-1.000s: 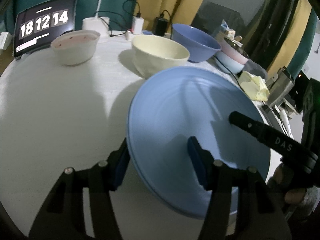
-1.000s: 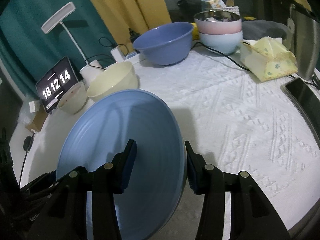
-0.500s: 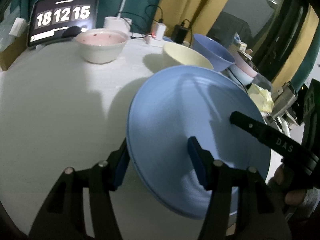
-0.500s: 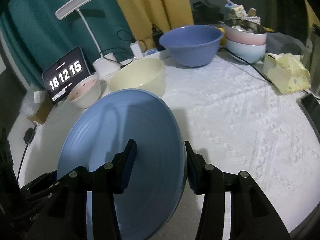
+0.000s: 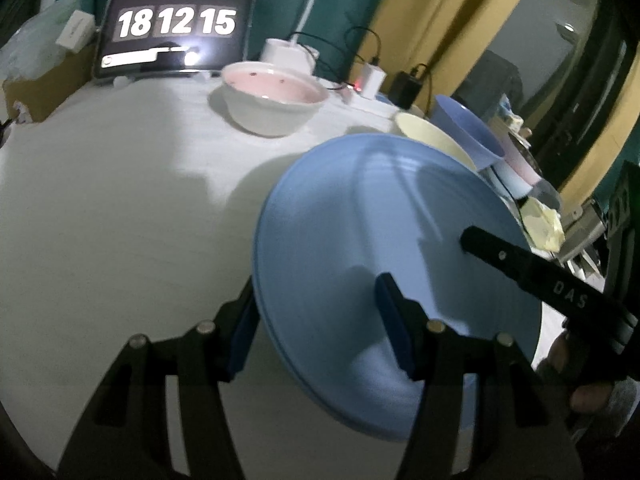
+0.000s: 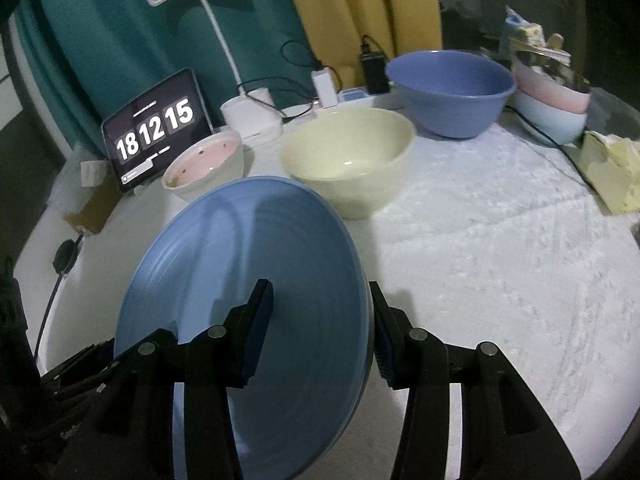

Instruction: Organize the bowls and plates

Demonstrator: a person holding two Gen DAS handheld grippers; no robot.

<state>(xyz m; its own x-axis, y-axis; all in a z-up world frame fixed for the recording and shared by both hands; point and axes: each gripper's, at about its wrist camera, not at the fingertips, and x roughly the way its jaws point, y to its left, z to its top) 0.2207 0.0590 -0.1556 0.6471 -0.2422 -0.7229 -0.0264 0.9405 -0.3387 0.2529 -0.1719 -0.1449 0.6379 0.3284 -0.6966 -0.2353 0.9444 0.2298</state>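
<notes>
Above table: blue plate clamped at opposite rims by left gripper and right gripper. Keep level; clear cream bowl.

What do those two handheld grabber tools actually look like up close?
Both are matte black. The left gripper and the right gripper each have two flat, angular fingers joined by linked bars with round silver pins, and dark blue ribbed pads on the inner faces. Seen from the left camera, the right tool's finger carries small pale letters reading DAS. No cables show on either tool.
</notes>
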